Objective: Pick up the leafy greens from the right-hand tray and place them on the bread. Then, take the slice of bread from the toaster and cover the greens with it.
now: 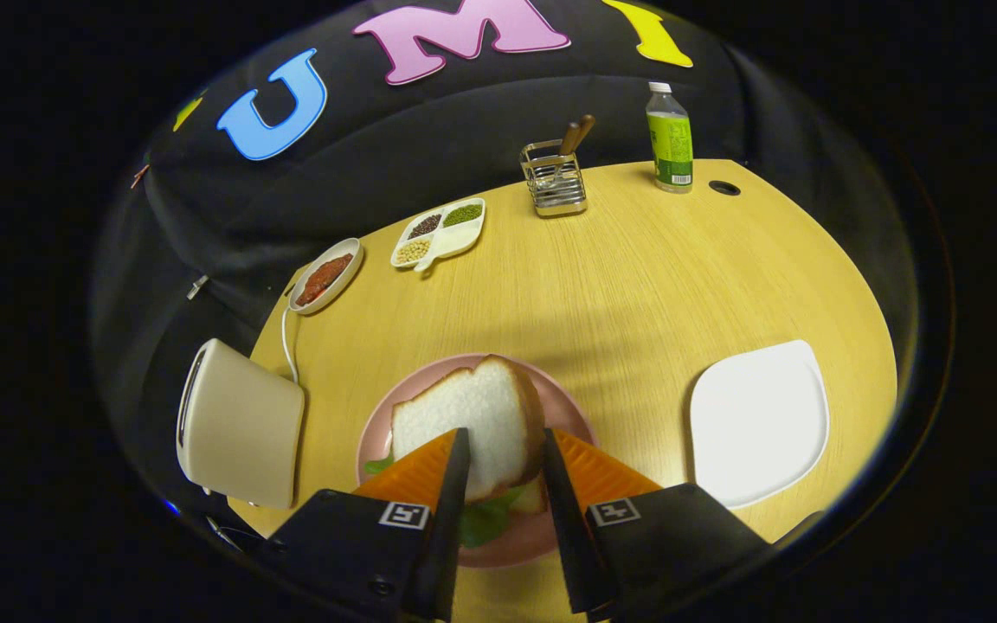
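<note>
A white slice of bread [472, 415] with a brown crust lies a little tilted on leafy greens [485, 519] on a pink plate [572, 415]. A corner of a lower slice [533, 500] shows under the greens. My gripper [504, 433] hovers over the near part of the top slice with its fingers parted. The left finger overlaps the bread's face and the right fingertip is at its crust edge. Neither finger clearly presses on it. The cream toaster [239, 424] stands left of the plate, and the white right-hand tray [758, 420] lies bare to the right.
At the back of the wooden table are an oval dish of red food [325, 275], a divided dish of beans [440, 232], a wire utensil holder [555, 177] and a green-labelled bottle [669, 138]. The toaster's white cable [288, 346] runs along the left edge.
</note>
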